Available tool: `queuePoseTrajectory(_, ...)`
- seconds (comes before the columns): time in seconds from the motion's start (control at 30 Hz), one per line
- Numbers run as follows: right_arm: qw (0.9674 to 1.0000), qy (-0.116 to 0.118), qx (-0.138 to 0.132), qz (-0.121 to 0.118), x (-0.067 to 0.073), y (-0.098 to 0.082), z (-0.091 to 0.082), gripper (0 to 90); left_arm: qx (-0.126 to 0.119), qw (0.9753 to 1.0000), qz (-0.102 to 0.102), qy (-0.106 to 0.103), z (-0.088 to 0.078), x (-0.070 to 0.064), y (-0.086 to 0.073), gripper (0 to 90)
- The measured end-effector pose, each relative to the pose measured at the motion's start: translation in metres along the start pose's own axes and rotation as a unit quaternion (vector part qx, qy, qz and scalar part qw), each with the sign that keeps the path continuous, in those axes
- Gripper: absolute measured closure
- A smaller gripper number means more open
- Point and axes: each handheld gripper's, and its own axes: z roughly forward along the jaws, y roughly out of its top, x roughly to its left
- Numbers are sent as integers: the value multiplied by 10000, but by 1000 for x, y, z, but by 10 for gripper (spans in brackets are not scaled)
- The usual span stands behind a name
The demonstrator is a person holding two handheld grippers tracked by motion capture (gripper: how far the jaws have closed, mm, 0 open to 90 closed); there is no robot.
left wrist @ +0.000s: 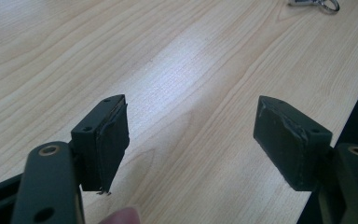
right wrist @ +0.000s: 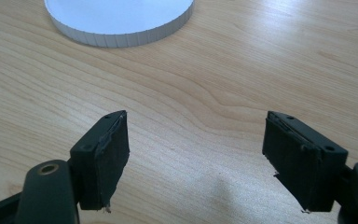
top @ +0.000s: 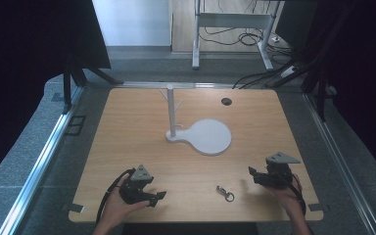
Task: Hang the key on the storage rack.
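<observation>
Right now the left tool (top: 157,197) rests low at about seven o'clock on the worktop (top: 127,122), jaws wide apart with nothing between them. At four o'clock the right tool (top: 251,175) is likewise fully spread and holds nothing. Between them, near six o'clock, lies the small metal key ring (top: 224,193), untouched and apart from both. Toward the centre stands a white stand (top: 172,112) on its round base (top: 210,137)
</observation>
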Motion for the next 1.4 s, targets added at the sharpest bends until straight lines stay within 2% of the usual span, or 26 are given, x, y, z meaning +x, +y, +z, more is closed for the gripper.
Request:
queuePoseTrajectory(0.3,9997,240,-14,-50,3,3,-6,305,-82,10000,-47,8,-6,2,0,267)
queuePoseTrajectory(0.4,9993,371,-12,-71,3,7,-10,354,-114,9999,-72,19,-10,4,0,267)
queuePoseTrajectory(0.6,9974,636,216,-244,5,14,-16,388,-87,9999,-109,38,-10,6,-1,267)
queuePoseTrajectory(0.77,9961,654,394,-446,7,21,-24,385,-88,9999,-101,51,-12,6,-1,268)
queuePoseTrajectory(0.97,9957,716,448,-384,4,25,-30,406,-68,9999,-113,58,-12,7,-2,270)
queuePoseTrajectory(1.1,9943,790,554,-465,5,28,-33,423,-71,9999,-118,58,-13,7,-2,270)
queuePoseTrajectory(1.13,9926,889,628,-537,6,31,-35,438,-67,9999,-118,59,-13,7,-2,270)
queuePoseTrajectory(1.4,9888,1058,813,-674,12,40,-39,457,-65,9999,-109,64,-13,7,-2,271)
